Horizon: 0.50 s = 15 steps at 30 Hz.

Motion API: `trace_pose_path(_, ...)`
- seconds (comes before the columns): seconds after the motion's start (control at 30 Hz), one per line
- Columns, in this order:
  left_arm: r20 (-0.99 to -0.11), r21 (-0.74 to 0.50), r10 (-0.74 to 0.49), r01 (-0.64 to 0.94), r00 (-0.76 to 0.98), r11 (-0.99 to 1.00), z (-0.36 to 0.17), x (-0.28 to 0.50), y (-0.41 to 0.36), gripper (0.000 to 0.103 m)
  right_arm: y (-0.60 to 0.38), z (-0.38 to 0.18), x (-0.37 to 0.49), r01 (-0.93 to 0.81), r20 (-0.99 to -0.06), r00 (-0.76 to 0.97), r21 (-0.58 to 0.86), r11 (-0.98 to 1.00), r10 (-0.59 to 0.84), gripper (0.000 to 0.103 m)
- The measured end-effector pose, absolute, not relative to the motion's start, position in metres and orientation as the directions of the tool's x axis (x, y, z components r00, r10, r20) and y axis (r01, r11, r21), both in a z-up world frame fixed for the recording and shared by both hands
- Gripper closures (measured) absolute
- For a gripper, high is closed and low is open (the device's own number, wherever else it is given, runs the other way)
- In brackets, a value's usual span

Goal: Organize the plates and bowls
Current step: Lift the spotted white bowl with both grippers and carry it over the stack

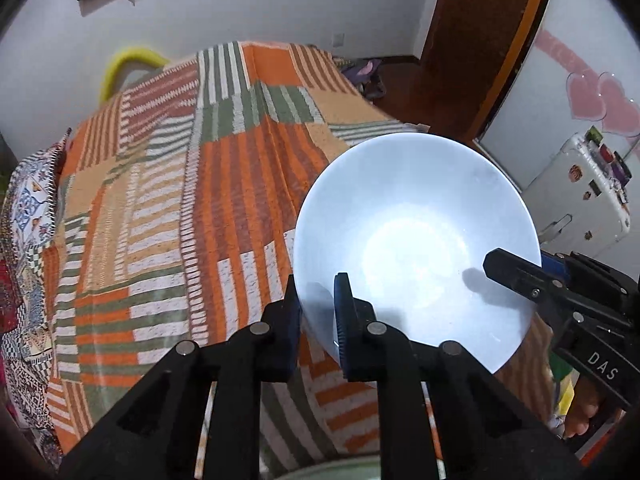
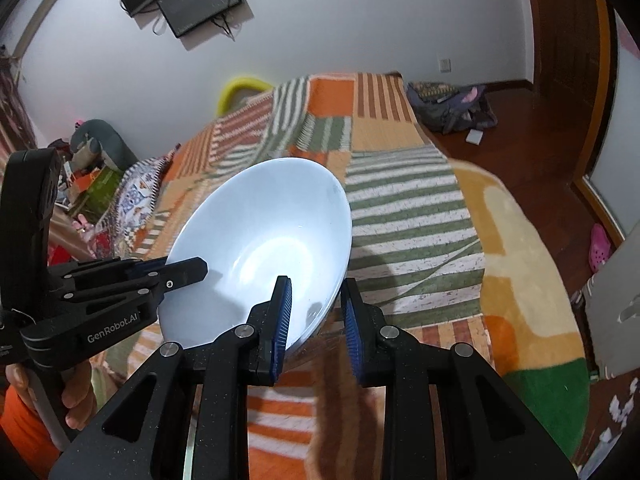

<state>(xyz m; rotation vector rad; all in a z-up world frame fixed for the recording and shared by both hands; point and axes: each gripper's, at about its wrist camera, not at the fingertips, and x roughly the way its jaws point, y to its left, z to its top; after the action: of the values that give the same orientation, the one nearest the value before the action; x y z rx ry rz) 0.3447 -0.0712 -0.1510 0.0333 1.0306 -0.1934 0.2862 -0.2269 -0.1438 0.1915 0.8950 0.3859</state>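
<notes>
A white bowl (image 1: 416, 240) is held in the air above the striped bed, gripped by both grippers on opposite rims. My left gripper (image 1: 320, 312) is shut on the bowl's near-left rim, one blue pad inside and one outside. My right gripper (image 2: 316, 312) straddles the bowl's (image 2: 264, 240) right rim, one pad inside and one outside, with a small gap at the outer pad. The right gripper shows in the left wrist view (image 1: 520, 272) and the left gripper in the right wrist view (image 2: 176, 276).
An orange, green and white striped blanket (image 1: 200, 220) covers the bed below. A pale green rim (image 1: 340, 468) shows at the bottom edge under my left gripper. A white suitcase (image 1: 580, 196) stands at the right. A bag (image 2: 452, 108) lies on the wooden floor.
</notes>
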Motion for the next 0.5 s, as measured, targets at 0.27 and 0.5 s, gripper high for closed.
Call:
trace_pose_path(0.27, -0.81, -0.045, -0.127, 0.155, 0.573, 0.987, -0.114, 0.295, -0.058, 0.088, -0.213, -0.118, 0.257, -0.28, -0.683, 0.593, 0.321, 0.905, 0.426, 0.08)
trace_pose_path(0.5, -0.779, -0.077, -0.14, 0.128, 0.612, 0.989, -0.089, 0.248, -0.034, 0.088, -0.196, -0.103, 0.23, -0.317, -0.661, 0.597, 0.326, 0.891, 0.454, 0.08)
